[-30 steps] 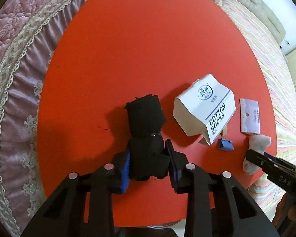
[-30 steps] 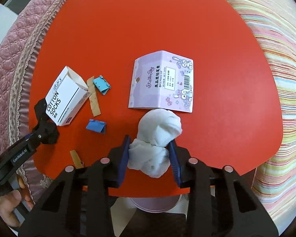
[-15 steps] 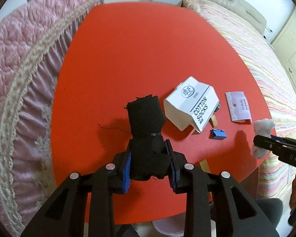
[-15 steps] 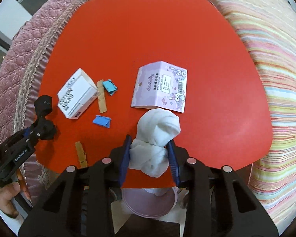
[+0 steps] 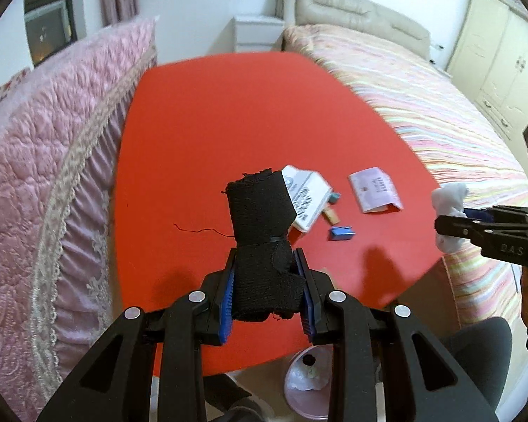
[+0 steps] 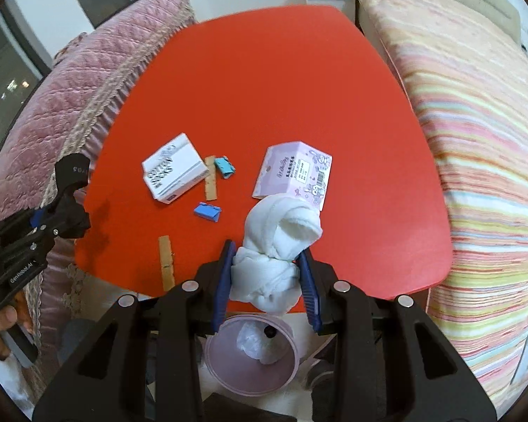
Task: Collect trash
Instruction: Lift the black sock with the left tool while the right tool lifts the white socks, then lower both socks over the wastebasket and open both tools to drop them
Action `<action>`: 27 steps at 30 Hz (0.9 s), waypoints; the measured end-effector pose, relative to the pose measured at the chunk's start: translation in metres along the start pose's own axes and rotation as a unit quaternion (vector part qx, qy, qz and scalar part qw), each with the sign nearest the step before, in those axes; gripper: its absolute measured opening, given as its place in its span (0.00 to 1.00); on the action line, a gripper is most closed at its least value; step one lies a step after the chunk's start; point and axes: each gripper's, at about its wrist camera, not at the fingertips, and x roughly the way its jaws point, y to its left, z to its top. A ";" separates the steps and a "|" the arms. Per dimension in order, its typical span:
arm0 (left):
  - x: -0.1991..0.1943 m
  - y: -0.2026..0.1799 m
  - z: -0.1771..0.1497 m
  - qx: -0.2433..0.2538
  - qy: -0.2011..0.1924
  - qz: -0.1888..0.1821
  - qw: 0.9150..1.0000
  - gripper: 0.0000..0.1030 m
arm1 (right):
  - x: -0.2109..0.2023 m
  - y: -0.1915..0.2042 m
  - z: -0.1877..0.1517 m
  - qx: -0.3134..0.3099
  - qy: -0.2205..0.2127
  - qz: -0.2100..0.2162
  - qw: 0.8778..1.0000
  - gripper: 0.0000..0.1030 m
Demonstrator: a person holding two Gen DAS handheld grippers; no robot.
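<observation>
Black sock bundle [image 5: 264, 246] stands upright, clamped in left claw [image 5: 266, 300]; right claw [image 6: 266, 283] pinches white bundle [image 6: 278, 242].

I can't see the sock box's [image 5: 304, 195] left half behind the black sock [image 5: 264, 232]; its print blurs.

On the table [image 6: 264, 81] before me, the sock box [image 6: 174, 168] lies left of the card [image 6: 294, 170], clips [image 6: 207, 211] between them. The bin [image 6: 251, 355] sits below the table's near edge, under my right gripper [image 6: 267, 274].
</observation>
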 end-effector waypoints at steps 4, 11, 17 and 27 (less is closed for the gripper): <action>-0.020 -0.006 -0.002 0.015 -0.019 -0.010 1.000 0.29 | -0.022 0.008 -0.010 -0.022 -0.021 0.008 0.999 0.34; -0.049 -0.021 -0.017 0.045 -0.039 -0.024 0.998 0.29 | -0.054 0.024 -0.036 -0.060 -0.049 0.026 0.997 0.34; -0.065 -0.032 -0.035 0.063 -0.044 -0.031 0.997 0.29 | -0.075 0.033 -0.061 -0.081 -0.059 0.036 0.994 0.34; -0.077 -0.051 -0.068 0.088 -0.027 -0.056 0.994 0.29 | -0.094 0.041 -0.097 -0.102 -0.059 0.050 0.992 0.34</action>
